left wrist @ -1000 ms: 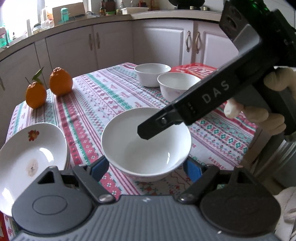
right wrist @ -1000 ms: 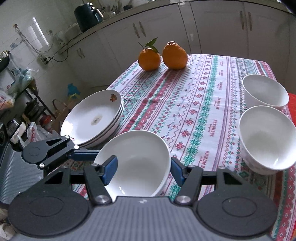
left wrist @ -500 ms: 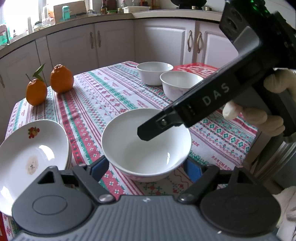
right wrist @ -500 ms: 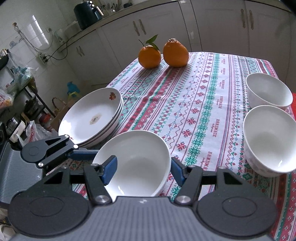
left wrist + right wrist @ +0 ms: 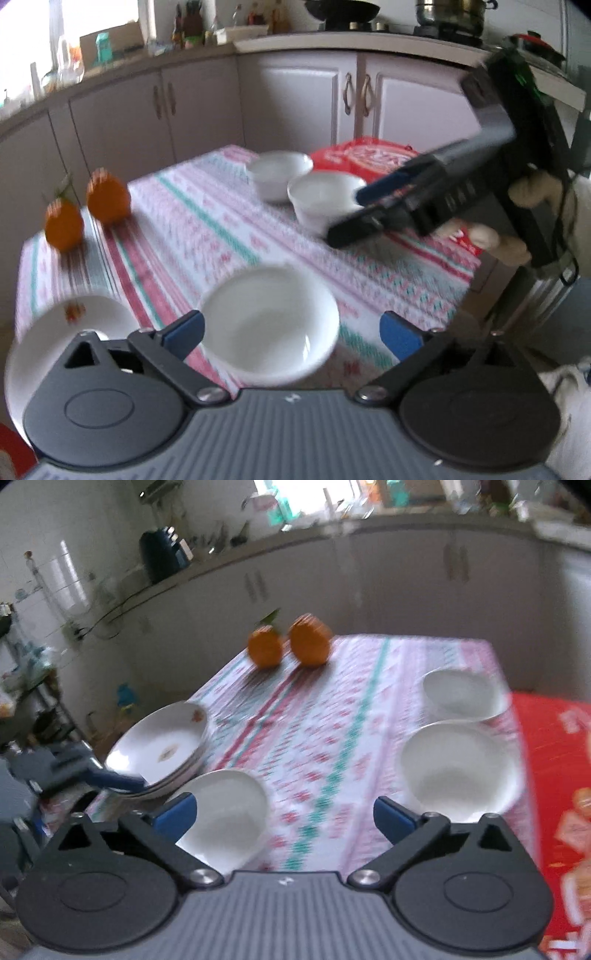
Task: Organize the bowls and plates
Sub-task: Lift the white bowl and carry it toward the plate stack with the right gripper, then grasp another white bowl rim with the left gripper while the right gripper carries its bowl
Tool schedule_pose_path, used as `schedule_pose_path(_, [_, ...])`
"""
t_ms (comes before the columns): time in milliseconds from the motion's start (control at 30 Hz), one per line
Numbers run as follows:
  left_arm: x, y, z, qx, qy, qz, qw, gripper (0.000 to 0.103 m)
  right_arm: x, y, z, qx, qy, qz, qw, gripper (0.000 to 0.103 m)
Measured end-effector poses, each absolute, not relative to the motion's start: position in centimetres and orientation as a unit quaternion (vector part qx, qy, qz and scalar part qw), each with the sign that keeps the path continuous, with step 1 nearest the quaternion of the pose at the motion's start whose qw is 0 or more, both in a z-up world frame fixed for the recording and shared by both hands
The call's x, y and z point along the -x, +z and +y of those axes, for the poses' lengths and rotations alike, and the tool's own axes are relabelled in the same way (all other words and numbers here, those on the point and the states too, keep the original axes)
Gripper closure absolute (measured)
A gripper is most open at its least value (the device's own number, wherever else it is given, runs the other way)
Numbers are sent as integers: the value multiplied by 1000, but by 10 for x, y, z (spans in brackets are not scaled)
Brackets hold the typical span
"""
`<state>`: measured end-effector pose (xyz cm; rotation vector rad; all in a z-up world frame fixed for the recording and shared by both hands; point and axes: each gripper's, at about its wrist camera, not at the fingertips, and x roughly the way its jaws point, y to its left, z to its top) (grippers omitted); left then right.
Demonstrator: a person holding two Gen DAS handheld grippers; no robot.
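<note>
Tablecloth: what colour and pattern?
The tablecloth is white with red and green patterned stripes running lengthwise; clearest in the right wrist view, though blurred.

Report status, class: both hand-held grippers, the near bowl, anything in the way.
Left hand-held gripper and right hand-held gripper just opened, both empty. Near white bowl free on the tablecloth, beside the plate stack. Nothing blocking.

Table (image 5: 369,716): bowls (image 5: 458,768), plates (image 5: 162,742), oranges (image 5: 310,644)
</note>
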<state>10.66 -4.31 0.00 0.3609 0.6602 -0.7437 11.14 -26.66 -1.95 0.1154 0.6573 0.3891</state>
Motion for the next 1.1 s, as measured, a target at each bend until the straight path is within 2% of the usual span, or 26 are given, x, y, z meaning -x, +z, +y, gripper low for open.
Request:
schedule_pose_path(233, [-144,18,-107,-186,-378,301,855,3,-103,-34,-309,17,115,294,949,0])
schedule_pose_path(400, [-176,10,-156,-184,-381,321,847,5,-116,-47,-330,19,123,302,945,0])
schedule_pose_path(467, [-189,2,-170,-178,-378,336,844,9,-123,-53,-335,21,127,306,943,0])
schedule_pose_path(533, [-204,-7,-183,-177,-370,353,841,19,-130,-59,-338,28,133,309,941,0])
schedule_pose_path(600, [-216,-15,-191,-171,-366,369,837,23,-134,-63,-339,37,138,310,940,0])
schedule_pose_path(733, [-236,-28,-203,-161,-360,396,830,25,-143,-69,-341,43,152,309,938,4])
schedule_pose_path(867, [-249,-35,-211,-157,-354,406,827,34,-150,-74,-344,43,163,316,934,13])
schedule_pose_path(1067, [-263,-39,-218,-152,-357,413,824,34,-153,-77,-345,43,174,317,931,13])
schedule_pose_path(1100, [-265,-40,-219,-150,-359,415,822,36,-154,-77,-345,42,176,317,931,13])
